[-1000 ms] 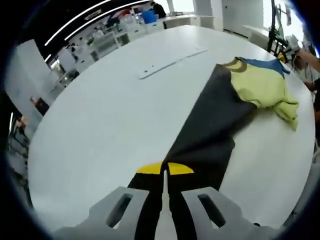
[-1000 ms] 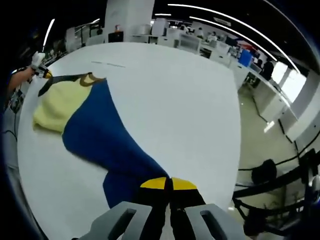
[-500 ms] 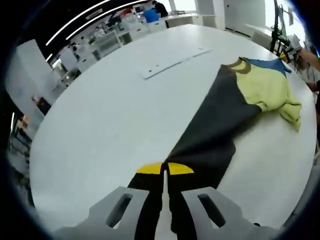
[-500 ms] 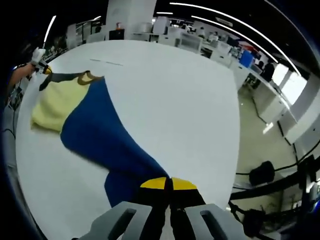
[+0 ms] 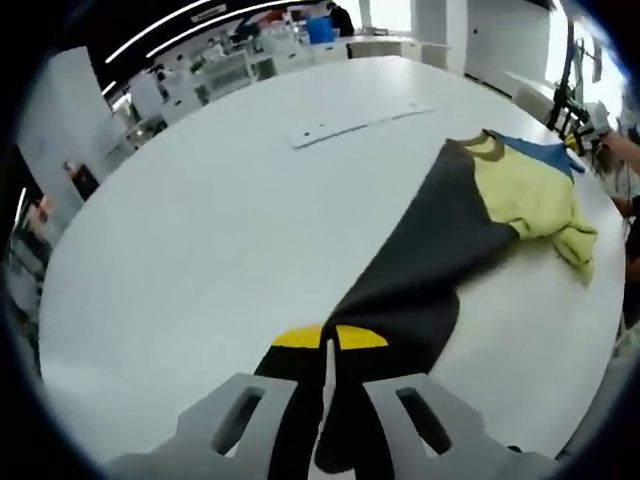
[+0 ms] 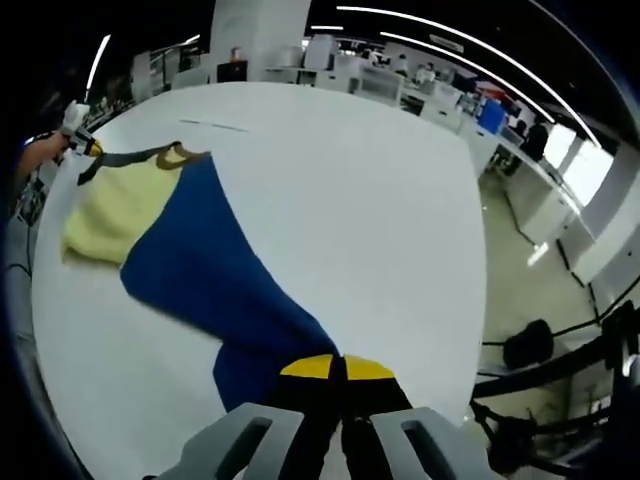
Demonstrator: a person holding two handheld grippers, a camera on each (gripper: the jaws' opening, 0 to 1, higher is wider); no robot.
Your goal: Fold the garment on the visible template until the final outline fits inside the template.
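A garment lies stretched across the round white table [image 5: 200,230], with a black sleeve [image 5: 420,260], a pale yellow body [image 5: 530,185] and a blue sleeve [image 5: 535,152]. My left gripper [image 5: 328,337] is shut on the end of the black sleeve. My right gripper [image 6: 338,367] is shut on the end of the blue sleeve [image 6: 200,270]. In the right gripper view the yellow body [image 6: 105,210] lies at the far left. Beyond it the left gripper [image 6: 82,142] holds the thin black strip [image 6: 130,155]. In the left gripper view the right gripper [image 5: 590,140] is at the far right edge, small and partly cut off.
A long white strip [image 5: 360,118] lies flat on the far side of the table; faint marks [image 6: 215,126] show it in the right gripper view. A person's hand [image 6: 45,152] holds the far gripper. Desks and shelving [image 6: 390,80] stand beyond the table edge.
The left gripper view has tilted a little, so the table sits lower in it. The garment lies much as before, and both grippers keep their hold on the sleeves.
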